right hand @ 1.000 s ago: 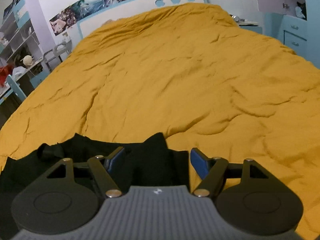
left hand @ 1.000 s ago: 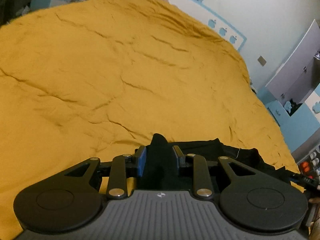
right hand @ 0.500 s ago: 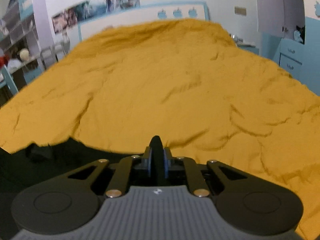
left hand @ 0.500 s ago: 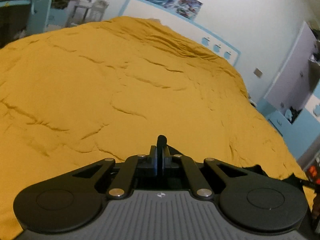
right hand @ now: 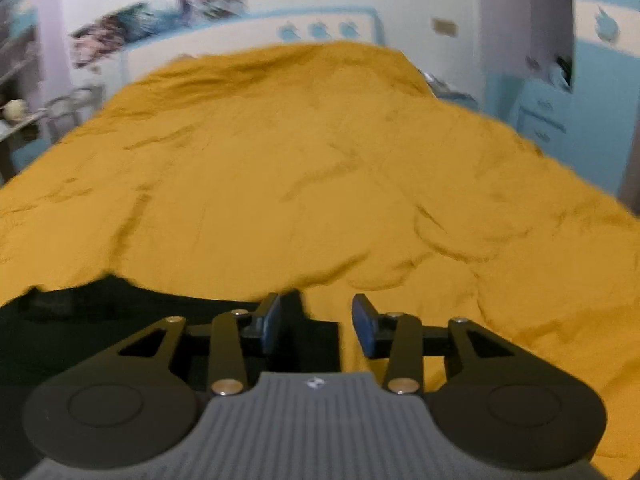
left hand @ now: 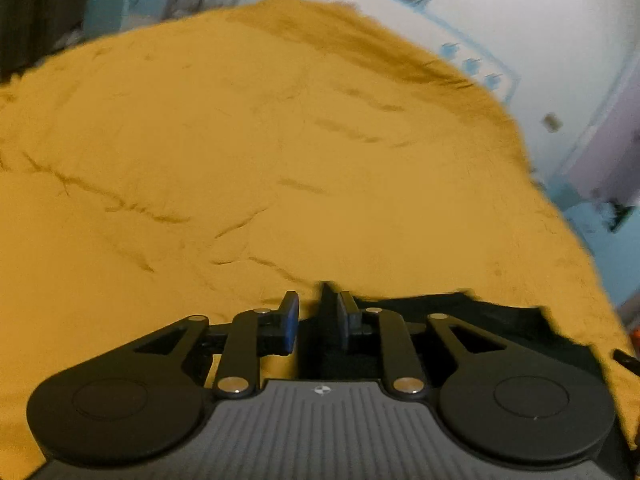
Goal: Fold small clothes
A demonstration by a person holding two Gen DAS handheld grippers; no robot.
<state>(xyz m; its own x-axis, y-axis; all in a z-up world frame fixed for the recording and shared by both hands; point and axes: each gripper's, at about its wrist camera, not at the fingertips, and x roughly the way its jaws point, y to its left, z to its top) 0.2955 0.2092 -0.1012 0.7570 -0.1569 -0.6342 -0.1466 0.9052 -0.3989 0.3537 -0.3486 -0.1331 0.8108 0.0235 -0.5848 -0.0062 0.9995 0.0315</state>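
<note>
A black garment (left hand: 460,320) lies on the near part of a yellow bedspread (left hand: 280,160). In the left wrist view it spreads to the right behind my left gripper (left hand: 316,308). Those jaws are opening, and a raised fold of black cloth stands between them, close to the right pad and clear of the left. In the right wrist view the garment (right hand: 80,320) runs off to the left. My right gripper (right hand: 318,312) is opening too, with a black corner beside its left pad and bare yellow bedspread (right hand: 320,180) in the rest of the gap.
The wrinkled bedspread fills most of both views. A white and blue headboard (right hand: 320,32) stands at the far end. Blue cabinets (right hand: 552,120) stand to the right of the bed, and shelves and a chair (left hand: 120,0) to the left.
Half a second ago both grippers were pinched shut on folds of the black cloth. Both pairs of jaws have since parted, the right wider. Both views are blurred and slightly shifted.
</note>
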